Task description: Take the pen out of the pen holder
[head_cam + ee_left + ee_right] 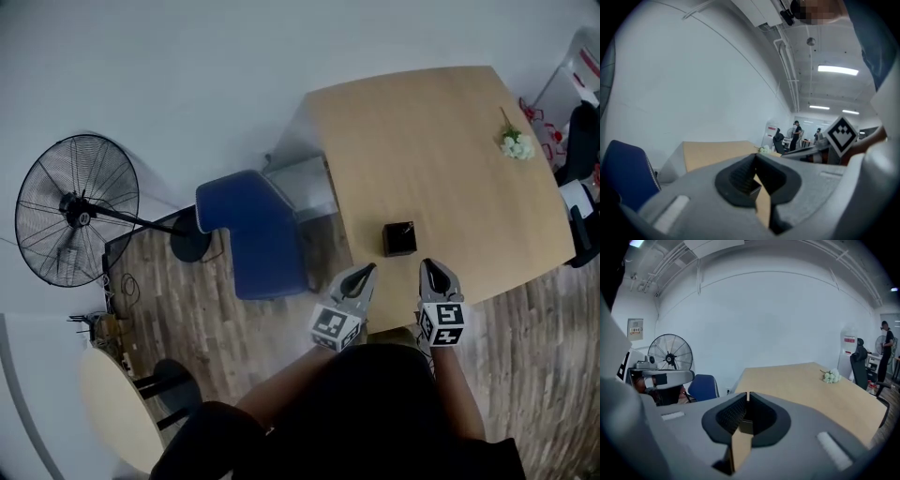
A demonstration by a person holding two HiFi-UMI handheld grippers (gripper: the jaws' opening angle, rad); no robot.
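Floor (253,347): wood-pattern planks, seen below and to both sides of the table.
Table (441,141): a light wooden top with rounded corners, set at a slant in the head view; most of its surface is bare.
Person (375,412): in dark clothing at the bottom of the head view, standing at the table's near edge with both forearms reaching forward.
Blue chair (258,239): stands just beside the table's left edge, with a grey box-like unit (302,186) behind it against the table.
Fan (75,208): a black pedestal fan with a round cage, well apart from the table on the left.
Round table (112,412): a pale top, lower left, only partly in frame.
Left gripper (368,270): at the near edge of the table, pointing towards the pen holder. In its own view the jaw tips meet and nothing is gripped.
Right gripper (427,266): beside the left one, also pointing at the pen holder. In its own view the jaws are barely apart, with only a thin slit at the tips and nothing between the pads.
Pen holder (399,238): a small black square cup, upright on the table near its near edge, just ahead of the two gripper tips and between them, touched by neither.
Flowers (516,145): a small white bunch lying near the table's far right edge, well apart from the pen holder.
Pen: cannot be made out inside the pen holder at this size.
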